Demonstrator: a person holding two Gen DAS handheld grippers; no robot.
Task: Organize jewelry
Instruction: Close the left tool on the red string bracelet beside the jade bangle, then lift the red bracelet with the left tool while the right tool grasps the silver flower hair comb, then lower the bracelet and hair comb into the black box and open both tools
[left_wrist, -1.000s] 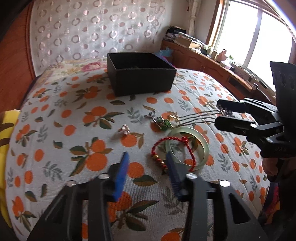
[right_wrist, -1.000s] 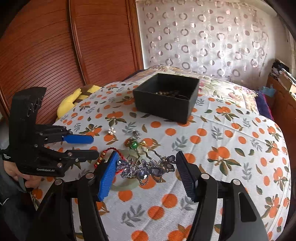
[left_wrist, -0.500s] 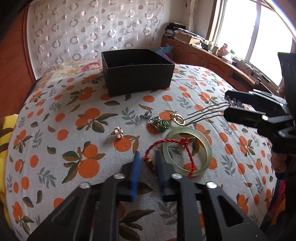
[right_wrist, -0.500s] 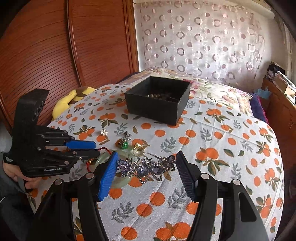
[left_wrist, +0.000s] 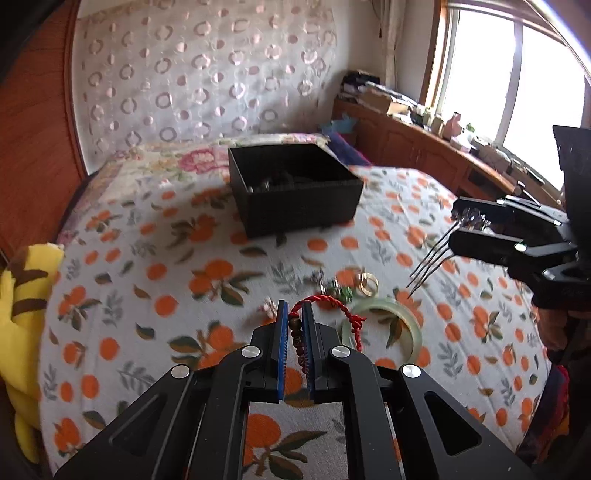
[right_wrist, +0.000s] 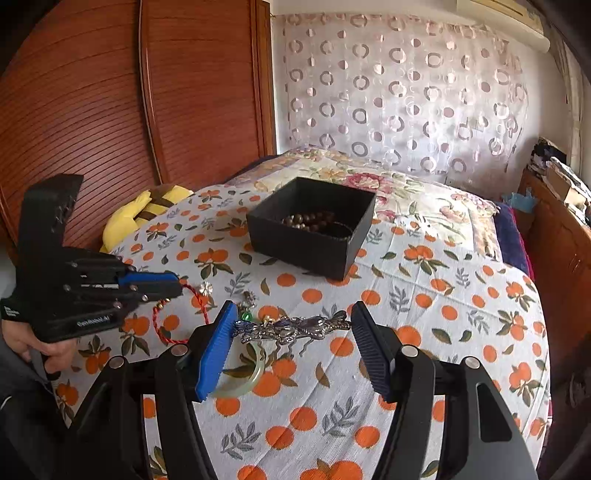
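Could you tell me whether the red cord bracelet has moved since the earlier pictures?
Yes. The red cord bracelet, which lay flat beside the green bangle, is now clamped in the left gripper, whose jaws have just been closing, and part-lifted above the bangle.

Box (right_wrist: 314, 236) sits on bedspread (right_wrist: 443, 314), beads (right_wrist: 306, 221) inside it. Nearer the camera than box: ring (left_wrist: 368, 284), pendant (left_wrist: 334, 291), bangle (left_wrist: 384, 325) on the cloth. Plush toy (left_wrist: 22, 317) at left bed edge. Curtain (right_wrist: 399, 96) behind bed.

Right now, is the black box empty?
No: the right wrist view shows a strand of brown beads lying inside the black box.
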